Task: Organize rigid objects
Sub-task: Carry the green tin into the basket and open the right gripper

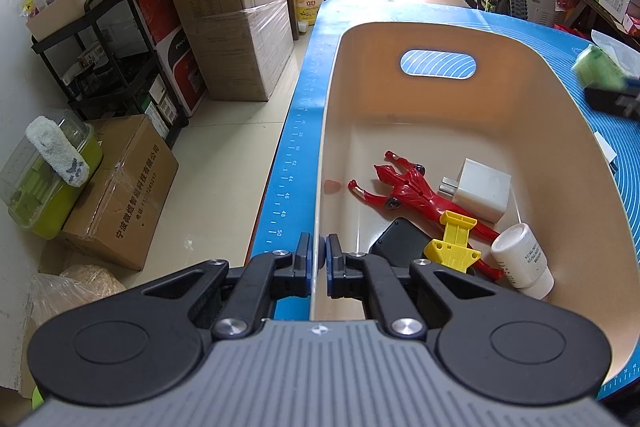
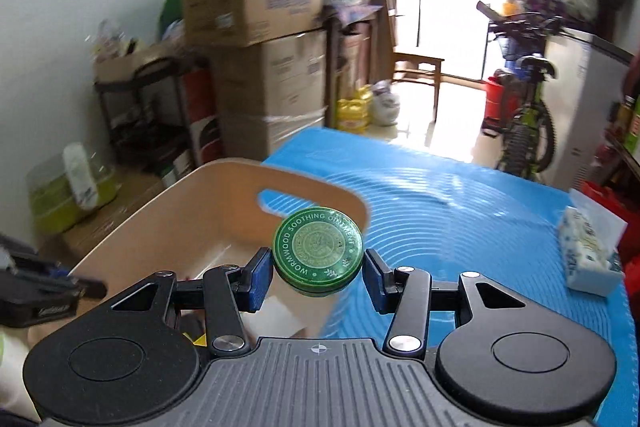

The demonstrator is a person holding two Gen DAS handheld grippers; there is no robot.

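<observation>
right gripper [image 2: 317, 277] around round green tin [image 2: 317, 255], lid lettered "wormwood soothing ointment"

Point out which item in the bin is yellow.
The yellow clip, lying across the red figure near the bin's close end. The charger and bottle beside it are white, and the pad is black.

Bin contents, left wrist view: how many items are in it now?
5 visible in the bin: red figure mid-floor, white charger to its right, yellow clip lying on the figure, black item beside the clip, white bottle at the near right. More may be hidden under the left gripper.
</observation>
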